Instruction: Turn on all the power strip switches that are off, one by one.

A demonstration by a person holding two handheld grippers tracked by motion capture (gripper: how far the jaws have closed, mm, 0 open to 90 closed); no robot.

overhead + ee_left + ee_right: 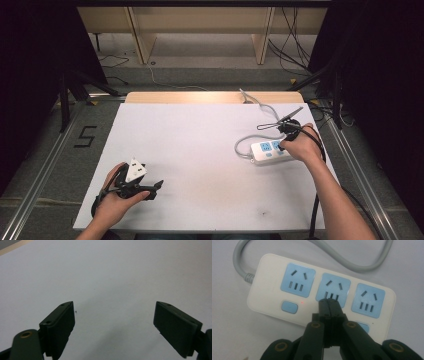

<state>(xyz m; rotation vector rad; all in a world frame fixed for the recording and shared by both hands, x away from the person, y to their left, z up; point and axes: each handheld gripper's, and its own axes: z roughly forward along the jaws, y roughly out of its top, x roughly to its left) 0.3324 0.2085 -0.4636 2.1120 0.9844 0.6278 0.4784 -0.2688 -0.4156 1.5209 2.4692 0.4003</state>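
Black grippers, brass screws, bare forearms.

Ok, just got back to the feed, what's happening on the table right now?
A person works two tongs over a white table. The right tongs are shut and pressed down on a white power strip by its middle socket; one small red light glows. The left tongs hang open over bare tabletop, holding nothing.
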